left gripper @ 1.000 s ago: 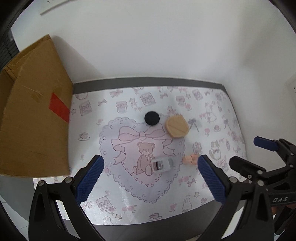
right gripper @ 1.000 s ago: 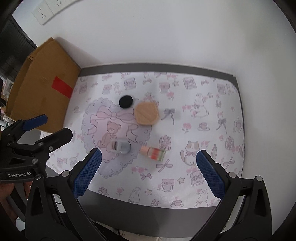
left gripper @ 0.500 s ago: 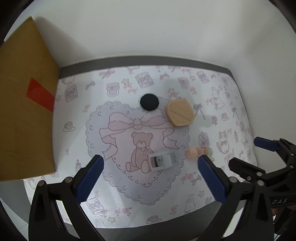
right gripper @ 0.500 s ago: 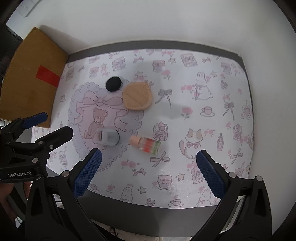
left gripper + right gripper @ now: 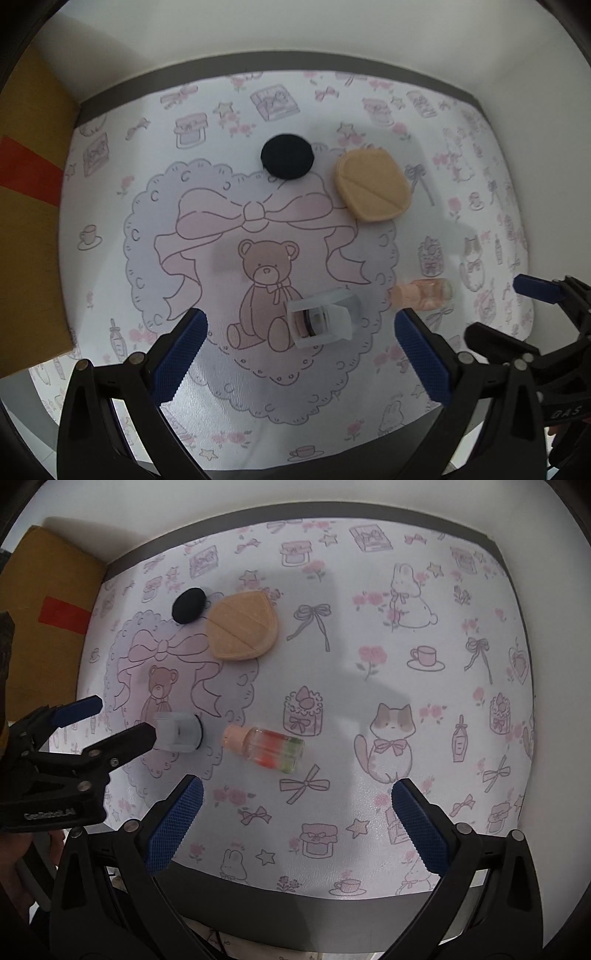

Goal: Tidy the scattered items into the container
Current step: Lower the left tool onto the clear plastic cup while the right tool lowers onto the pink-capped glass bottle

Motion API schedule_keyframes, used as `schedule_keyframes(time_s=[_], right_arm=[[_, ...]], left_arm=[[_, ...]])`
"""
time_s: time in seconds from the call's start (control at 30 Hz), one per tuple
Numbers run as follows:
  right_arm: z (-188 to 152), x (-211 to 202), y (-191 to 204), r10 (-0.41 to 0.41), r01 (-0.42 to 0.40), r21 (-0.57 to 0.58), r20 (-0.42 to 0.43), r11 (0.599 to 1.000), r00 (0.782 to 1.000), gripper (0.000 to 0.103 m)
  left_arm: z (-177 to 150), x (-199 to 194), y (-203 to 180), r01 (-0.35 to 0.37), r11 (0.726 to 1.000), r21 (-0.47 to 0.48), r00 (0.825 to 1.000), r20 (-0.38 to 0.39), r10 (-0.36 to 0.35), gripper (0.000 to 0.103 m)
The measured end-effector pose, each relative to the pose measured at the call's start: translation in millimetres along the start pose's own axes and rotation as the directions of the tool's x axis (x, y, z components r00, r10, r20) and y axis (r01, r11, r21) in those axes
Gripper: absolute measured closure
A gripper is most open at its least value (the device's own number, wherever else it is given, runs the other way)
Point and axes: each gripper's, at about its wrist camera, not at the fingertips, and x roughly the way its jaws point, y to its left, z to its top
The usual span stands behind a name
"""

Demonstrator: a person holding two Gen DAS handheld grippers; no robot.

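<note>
Where jaws gape, clear jar [image 5: 322, 322] lies between.

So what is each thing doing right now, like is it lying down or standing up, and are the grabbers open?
left gripper: open, holding nothing.
right gripper: open, holding nothing.
small bottle: lying on its side, cap on.
clear square jar: tipped on its side on the mat.
black round puff: lying flat.
tan puff: lying flat.
cardboard box: at the mat's left edge; whether open cannot be told.
</note>
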Motion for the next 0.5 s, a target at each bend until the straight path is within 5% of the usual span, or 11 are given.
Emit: schedule_keyframes(time_s=[0.23, 0.37, 0.5], right_arm=[[9.3, 13.1, -2.6, 0.007, -0.007, -0.003, -0.028, 1.0, 1.0, 0.0], [13.7, 19.7, -0.3, 0.013, -0.014, -0.02, -0.039, 1.0, 0.999, 0.0], [17.1, 24.7, 3.8, 0.017, -0.018, -0.033, -0.048, 0.999, 0.999, 0.0]], left_arm=[[0.8, 14.7, 1.8, -0.031, 0.999, -0.007, 0.999, -0.031, 0.031, 0.005], [0.9, 17.1, 4.5, -0.006, 1.0, -0.016, 0.999, -0.052, 0.005, 0.043], [-1.6, 22.1, 5.8, 0.012, 1.0, -0.013, 0.997, -0.077, -0.013, 0.052]])
